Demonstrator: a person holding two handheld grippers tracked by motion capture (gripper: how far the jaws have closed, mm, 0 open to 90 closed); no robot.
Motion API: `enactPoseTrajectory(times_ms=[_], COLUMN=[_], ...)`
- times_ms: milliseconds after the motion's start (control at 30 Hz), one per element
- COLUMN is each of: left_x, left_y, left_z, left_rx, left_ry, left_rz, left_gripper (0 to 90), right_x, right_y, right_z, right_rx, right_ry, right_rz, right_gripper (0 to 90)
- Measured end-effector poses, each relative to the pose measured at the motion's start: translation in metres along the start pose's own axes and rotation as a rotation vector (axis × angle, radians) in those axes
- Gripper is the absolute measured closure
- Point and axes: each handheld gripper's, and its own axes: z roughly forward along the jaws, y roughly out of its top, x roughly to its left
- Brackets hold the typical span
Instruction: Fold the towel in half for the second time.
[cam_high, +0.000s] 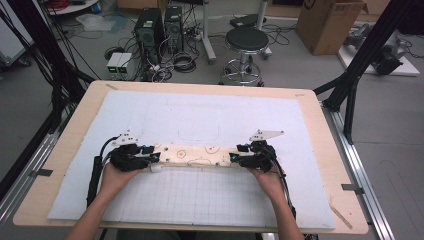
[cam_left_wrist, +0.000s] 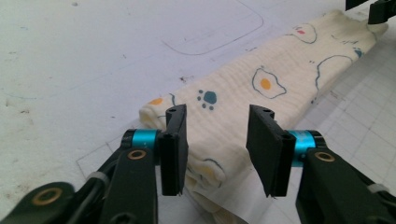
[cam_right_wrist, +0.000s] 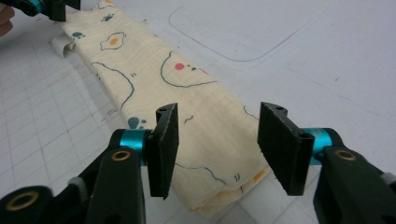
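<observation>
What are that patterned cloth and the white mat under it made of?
The cloth looks like soft crinkled cotton gauze, matte, going by its fine puckered weave and printed eggs. The mat seems a thin felt or foam sheet, dull and slightly fuzzy, with pen lines and scuffs.

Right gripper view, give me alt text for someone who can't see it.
A folded cream cloth printed with fried eggs and paw prints lies on a white gridded mat, one end between the open right tongs, whose pads stand clear of it.

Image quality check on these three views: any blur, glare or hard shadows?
High view: soft and low in detail, even light, no glare on the mat. Left gripper view: folded cloth sharp, only faint shadow. Right gripper view: cloth print crisp, nearest arms at the bottom edge slightly soft.
</observation>
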Motion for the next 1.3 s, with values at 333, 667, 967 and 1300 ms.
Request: enactPoseTrajectory(times_ms=[333,667,967,1300], left_x=[0.002,0.001,-0.004,-0.008], left_y=[-0.002,-0.008,-0.011,-0.016], left_z=[-0.013,-0.024,-0.027,-0.033], left_rx=[-0.025,-0.036,-0.026,-0.029], left_ry=[-0.004,-0.008,-0.004,0.006], left_rz=[0.002,0.006,0.032,0.036], left_gripper=[45.6,38.4,36.2,34.0], right_x=[0.005,0.011,0.018,0.02], right_y=[0.001,0.0,-0.004,-0.011], right_z=[-0.012,-0.019,-0.024,-0.031], right_rx=[-0.043,-0.062,-0.063,-0.071], right_ry=[-0.042,-0.064,-0.072,-0.092], right_rz=[0.011,0.032,0.009,0.012], right_gripper=[26.0,13.3,12.6,12.5])
